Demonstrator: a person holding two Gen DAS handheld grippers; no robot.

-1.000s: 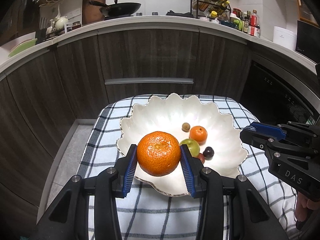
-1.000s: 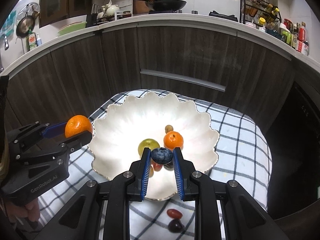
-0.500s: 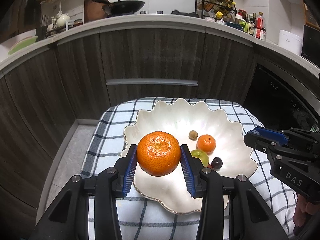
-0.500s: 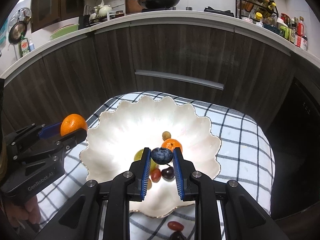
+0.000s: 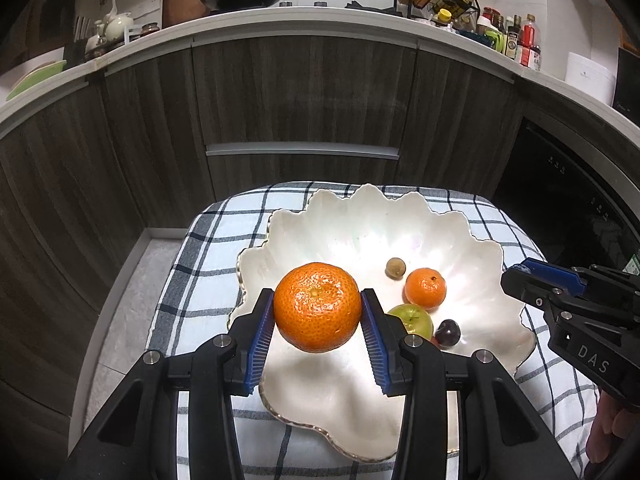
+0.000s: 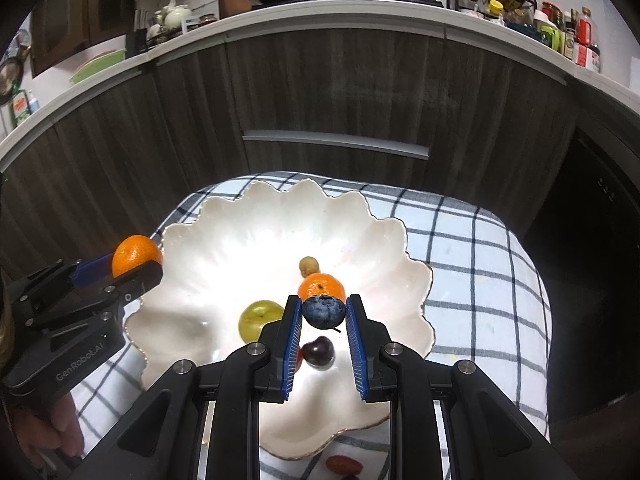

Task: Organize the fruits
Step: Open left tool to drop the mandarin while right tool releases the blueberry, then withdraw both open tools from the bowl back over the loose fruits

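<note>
Partly done: four fruits lie in the white bowl (image 5: 472, 240). The left gripper (image 5: 318, 316) pinches a tangerine (image 5: 318, 306) and the right gripper (image 6: 323, 316) a blueberry (image 6: 323, 311), both mid-frame above it; one fruit (image 6: 343, 465), perhaps more, lies outside at bottom.

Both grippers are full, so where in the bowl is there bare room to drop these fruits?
The bowl's far half and its left side, beside the left gripper's orange, are bare. Crowded: the near-right cluster of small orange, green fruit, dark cherry and brown nut.

The bowl's (image 5: 472, 240) far half looks bare; fruits (image 5: 425, 288) crowd its near right.
</note>
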